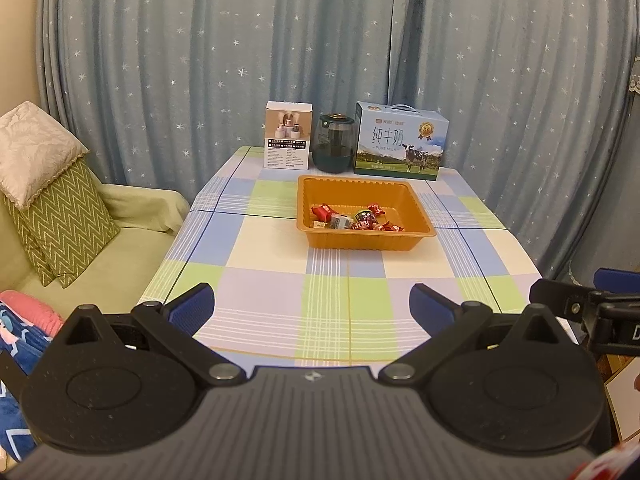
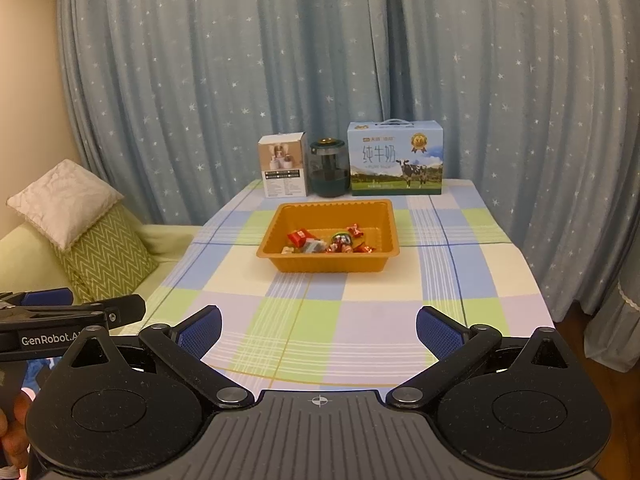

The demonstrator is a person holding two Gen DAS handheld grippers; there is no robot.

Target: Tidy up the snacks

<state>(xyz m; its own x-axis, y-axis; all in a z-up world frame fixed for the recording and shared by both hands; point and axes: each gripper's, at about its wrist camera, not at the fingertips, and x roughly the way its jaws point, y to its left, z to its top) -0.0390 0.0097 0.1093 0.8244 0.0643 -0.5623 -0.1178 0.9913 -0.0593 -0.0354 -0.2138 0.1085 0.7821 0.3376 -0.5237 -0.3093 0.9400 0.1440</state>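
Snacks (image 1: 356,218) lie in the orange tray (image 1: 320,200) at 12 o'clock, well apart from both wide, empty grippers, left gripper (image 1: 312,308) and right gripper (image 2: 319,330) seemingly equally near.

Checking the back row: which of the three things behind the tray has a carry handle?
The blue milk carton, rightmost, with the cow; the white box and dark jar have none.

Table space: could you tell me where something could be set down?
Free: the cloth between the grippers and the tray, plus strips either side of it. Crowded: the far edge, with small box, jar and milk carton.
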